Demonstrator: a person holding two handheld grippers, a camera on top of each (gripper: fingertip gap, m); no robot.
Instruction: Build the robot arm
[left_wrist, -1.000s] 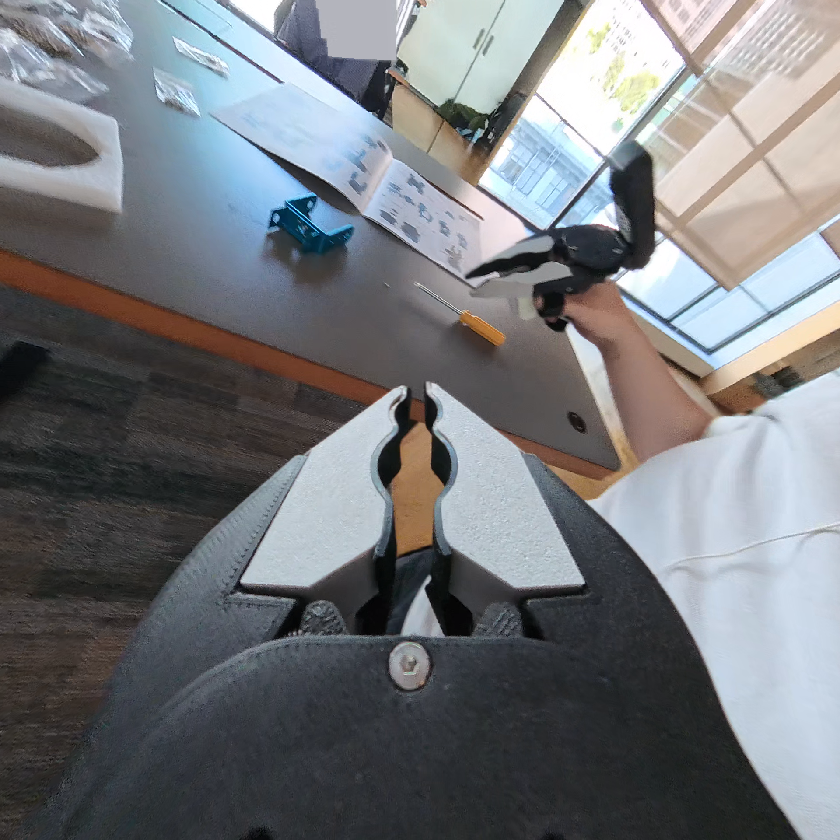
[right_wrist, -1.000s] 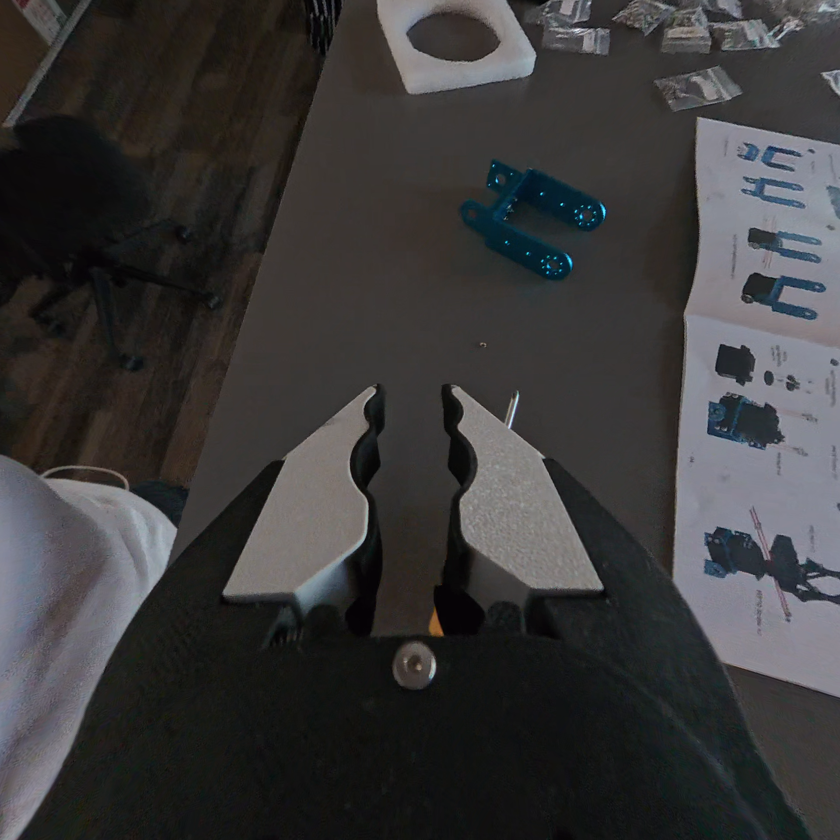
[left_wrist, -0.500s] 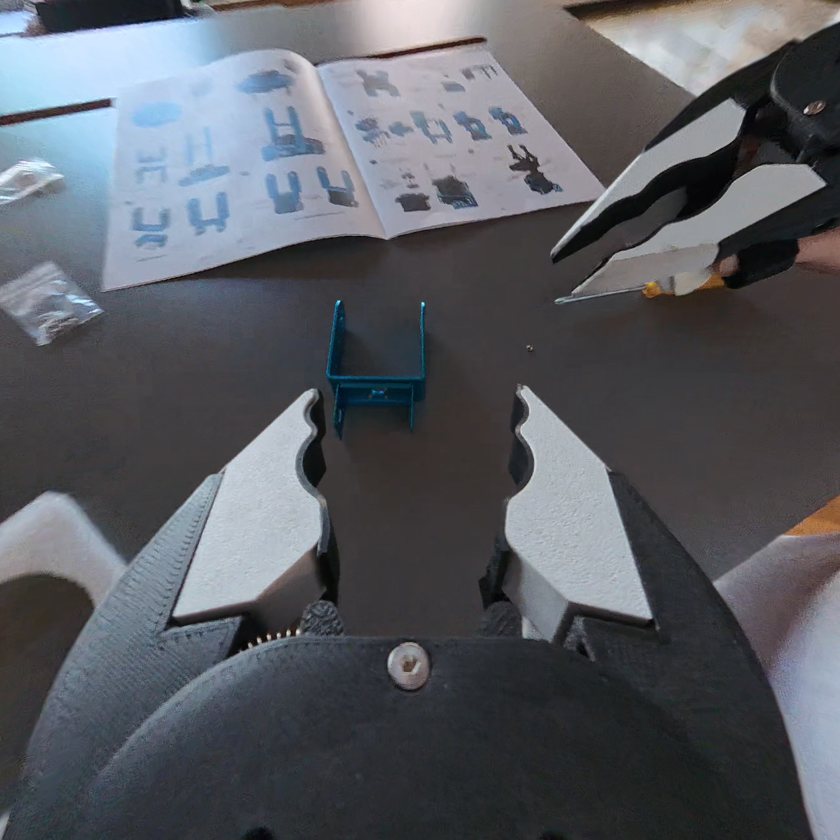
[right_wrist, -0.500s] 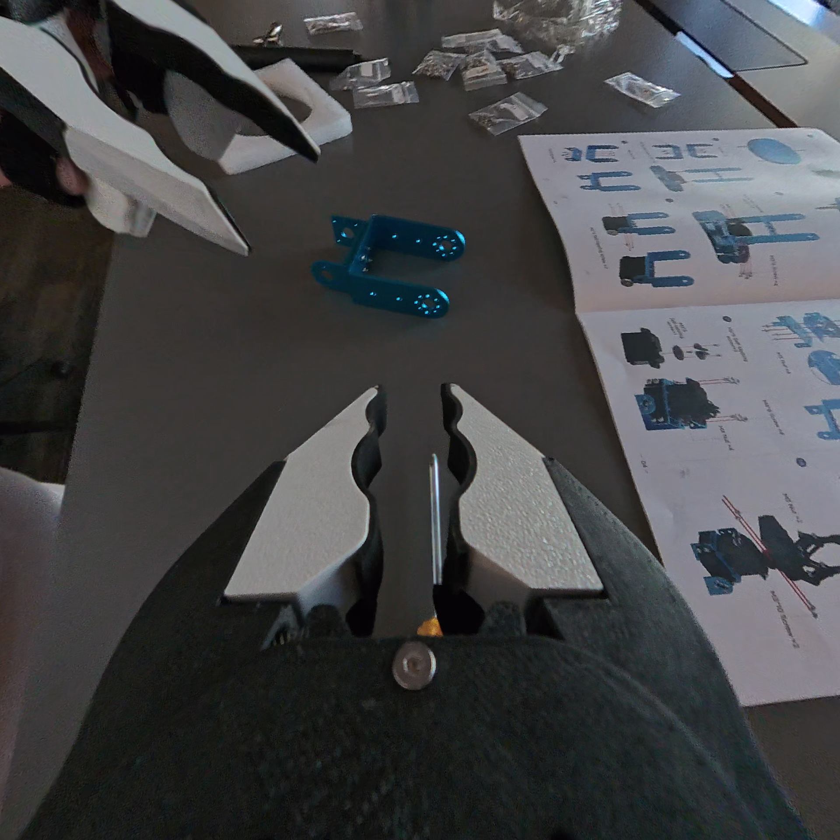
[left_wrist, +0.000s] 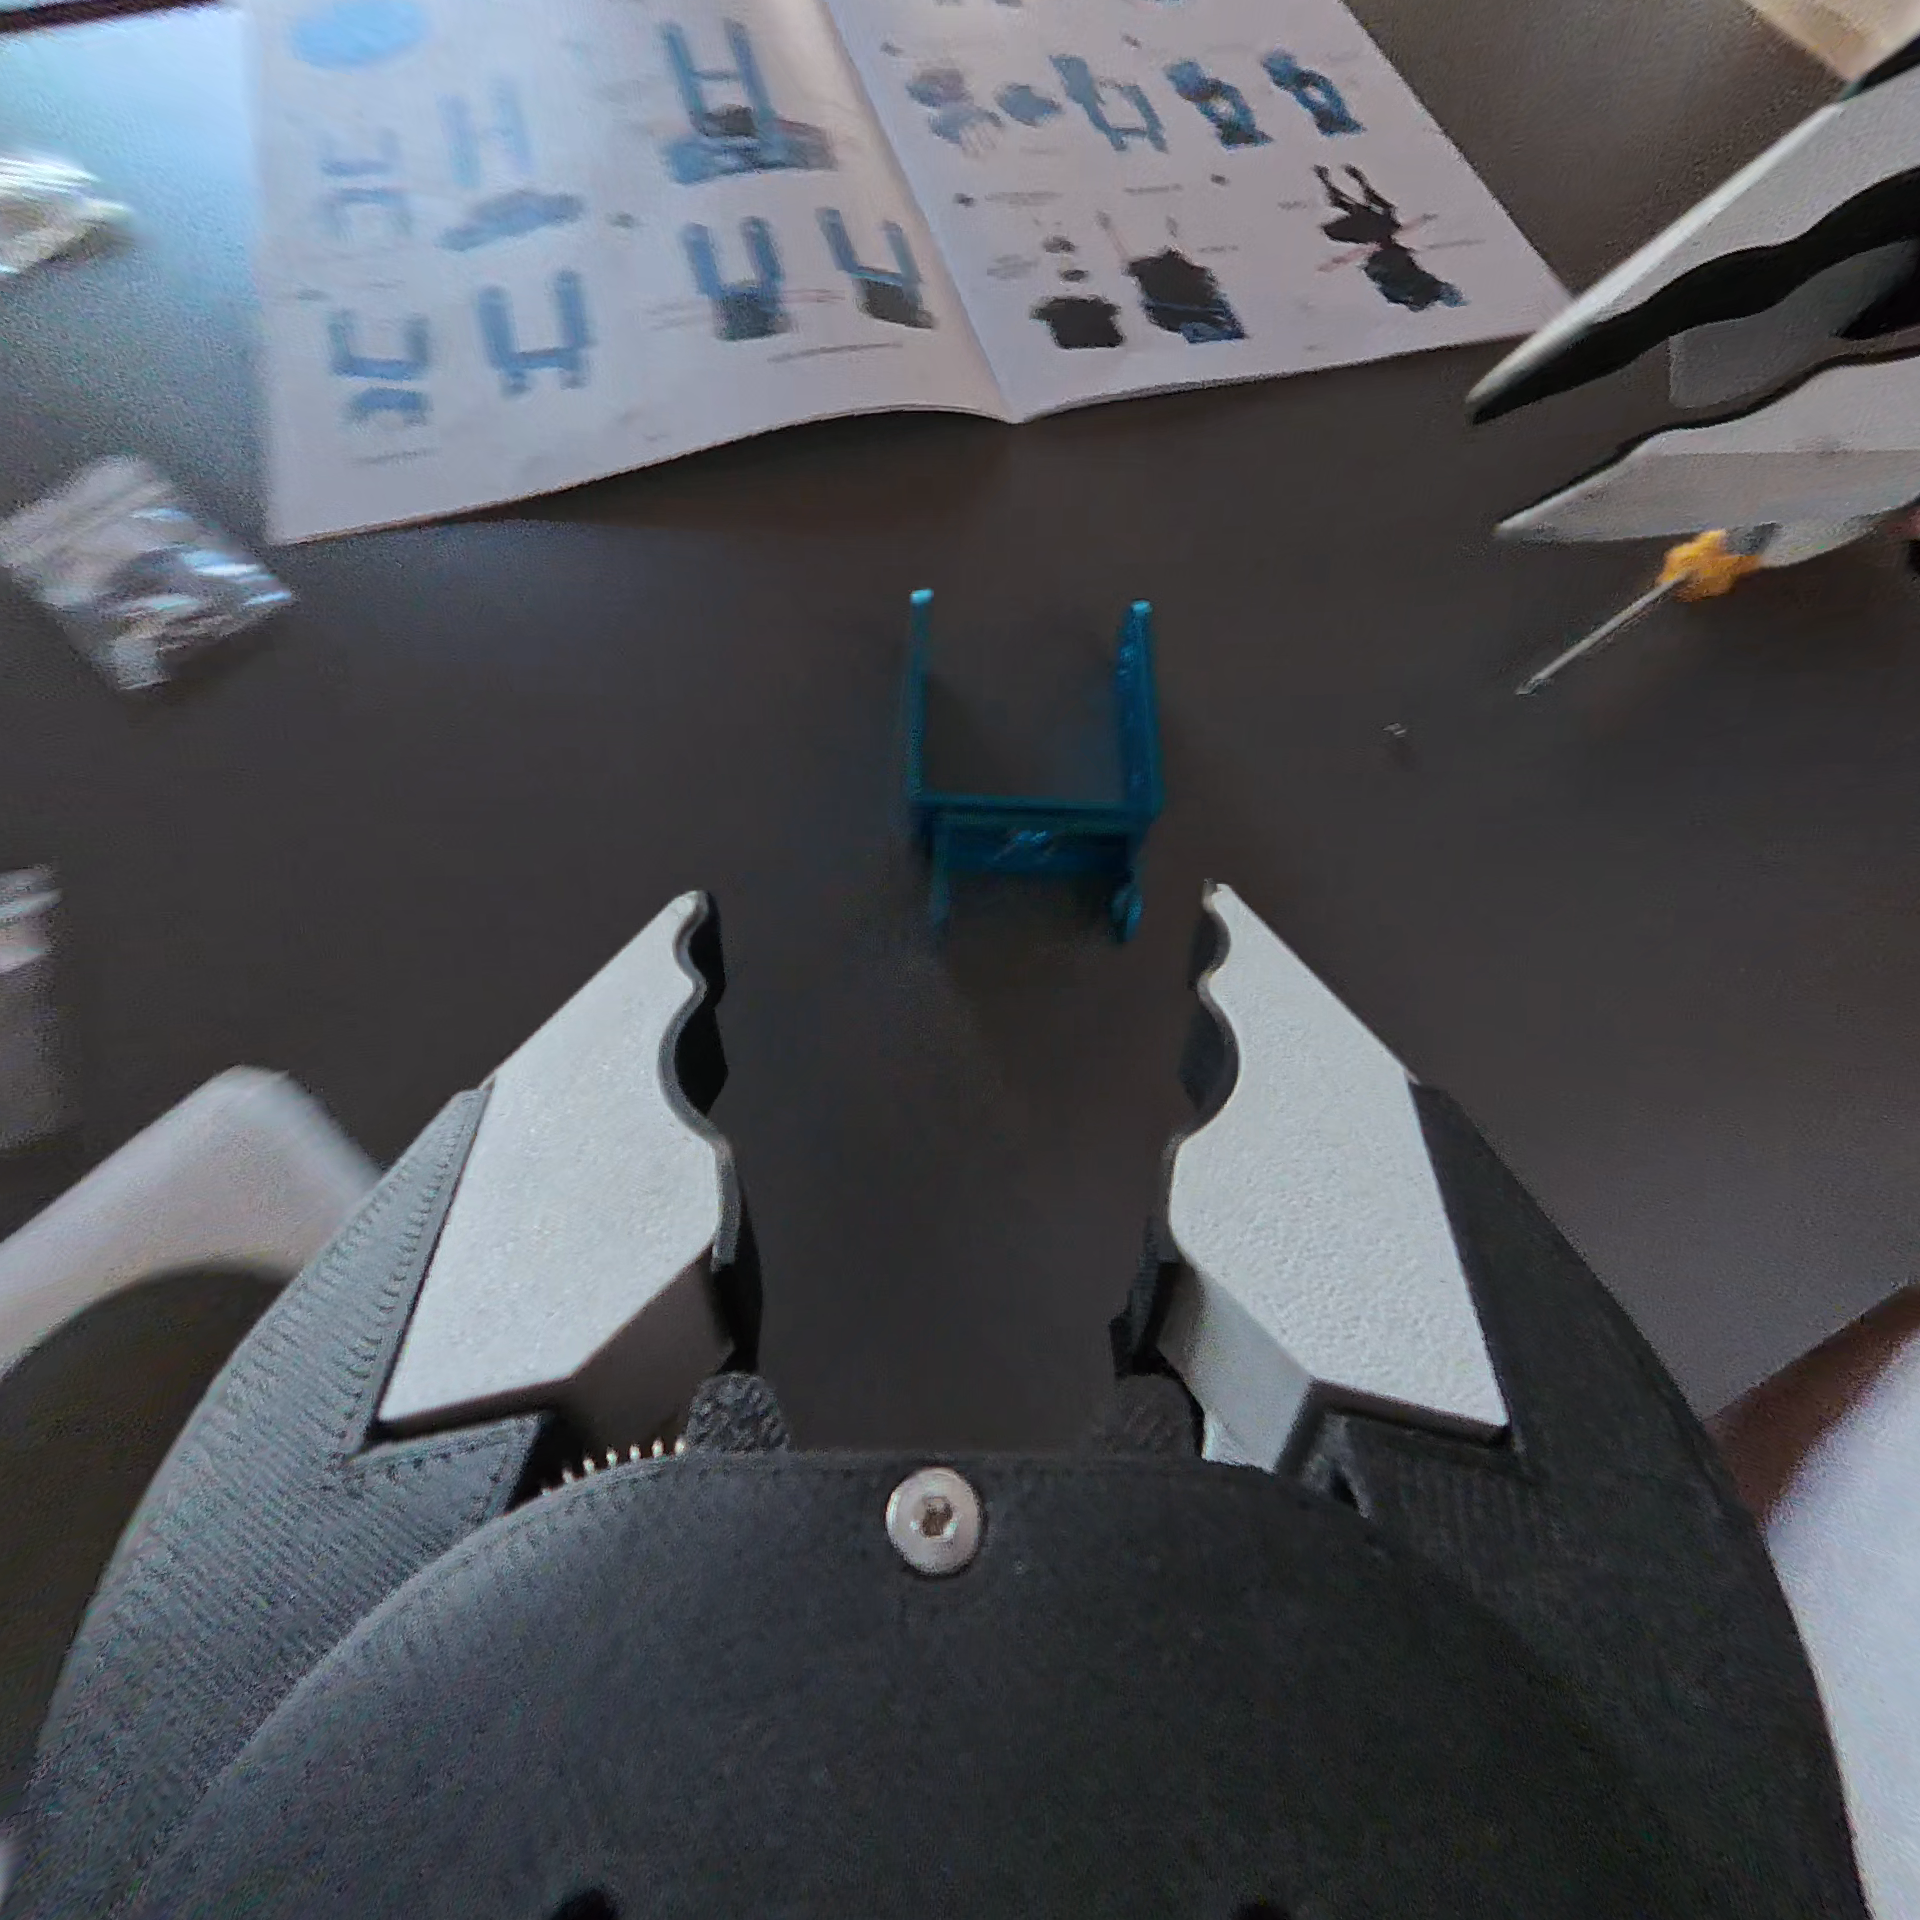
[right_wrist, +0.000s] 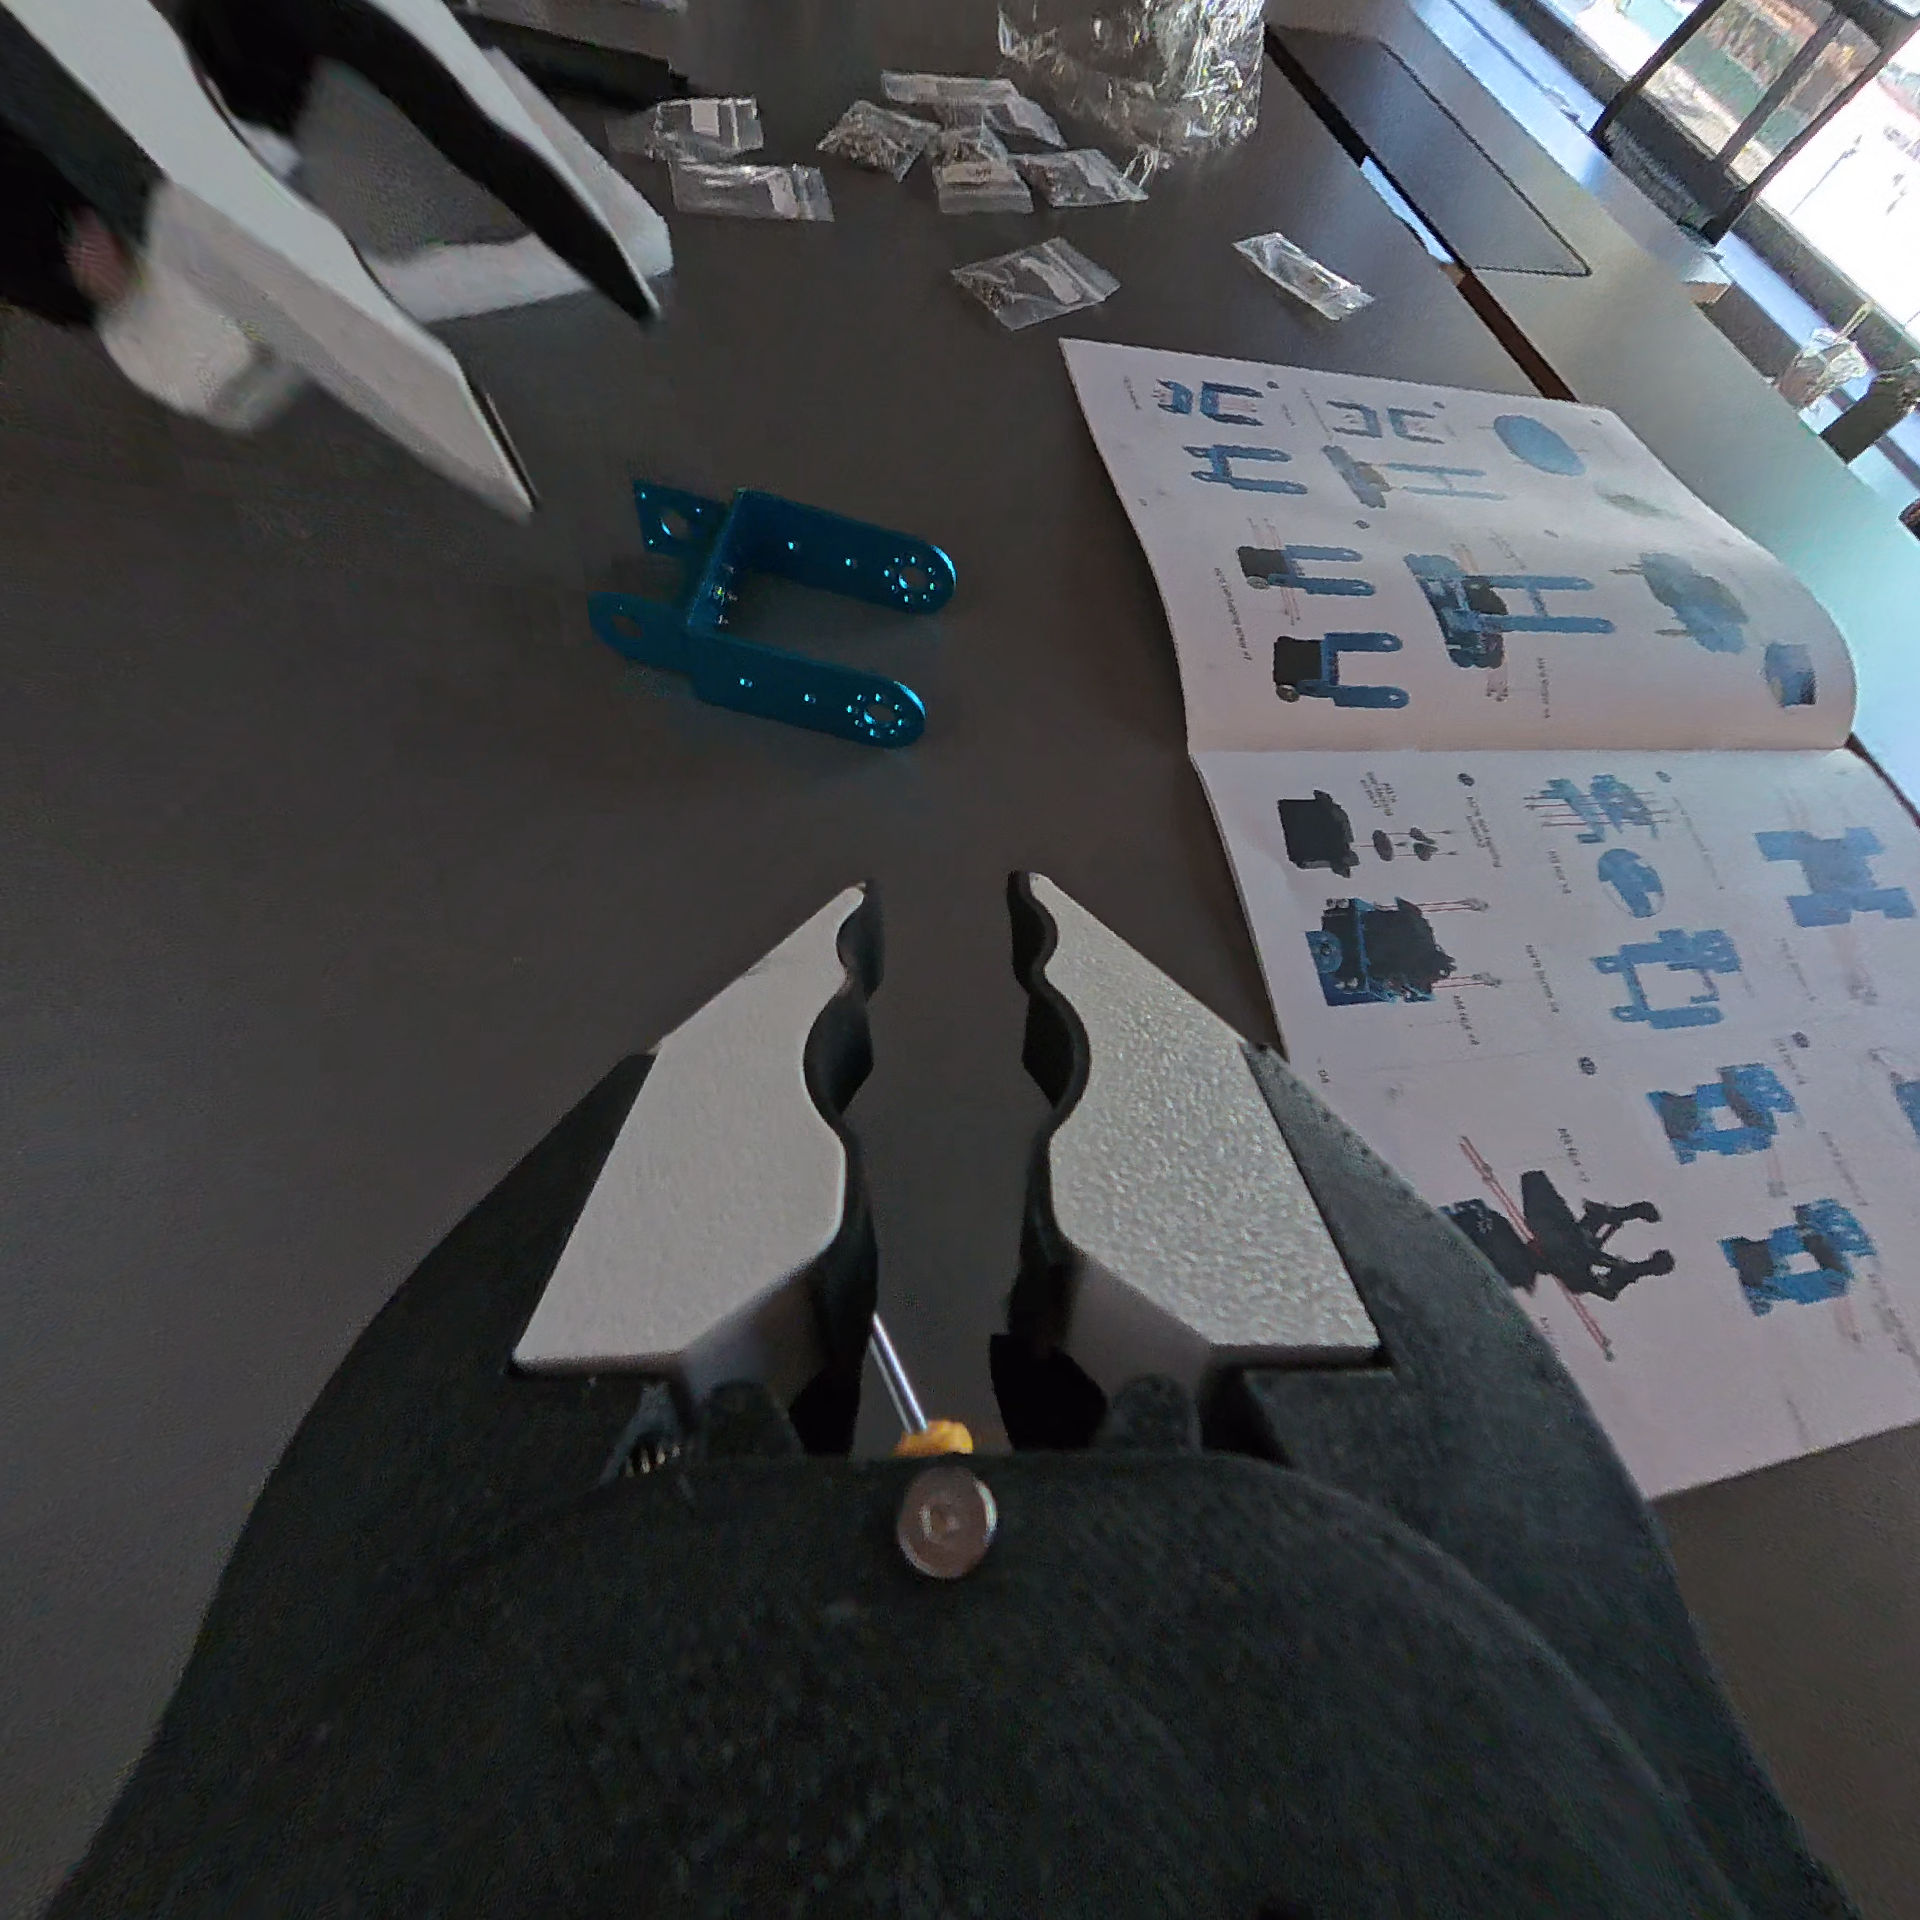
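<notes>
Hovering with jaws spread wide, the left tool (left_wrist: 956, 904) faces the blue bracket (left_wrist: 1029, 774) mid-surface; the right tool (right_wrist: 940, 894), narrowly parted and empty, straddles a screwdriver (right_wrist: 914, 1403).

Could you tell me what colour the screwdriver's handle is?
Orange-yellow; the thin metal-shafted screwdriver's handle shows best in the left wrist view.
</notes>
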